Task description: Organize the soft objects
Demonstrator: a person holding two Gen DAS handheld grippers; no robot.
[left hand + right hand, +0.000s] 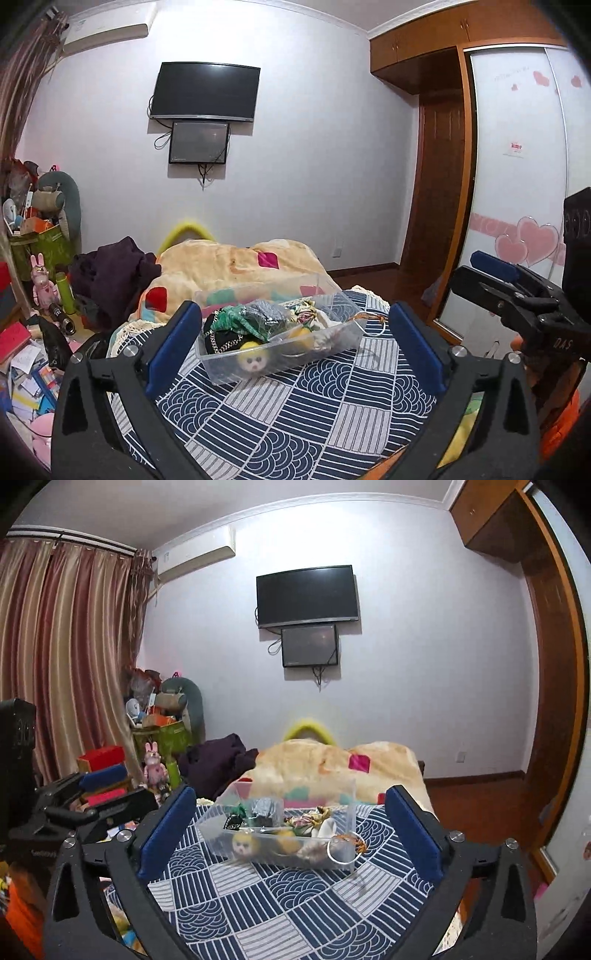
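Left wrist view: my left gripper [295, 343] hangs with jaws spread wide and holding nothing, framing the clear plastic bin [280, 362] of soft toys on the blue patterned bedspread [295, 417]. My right gripper [291, 830] is equally wide and bare, facing the same bin

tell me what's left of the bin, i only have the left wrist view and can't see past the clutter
Observer: In the right wrist view, striped red-and-gold curtains cover the wall left of the clear bin.
Operator: any ac unit there
Observer: Yes, its full front shows, mounted beside the curtain rod.
Operator: is my left claw holding anything
Observer: From the right view, the left claw looks open and holds nothing.
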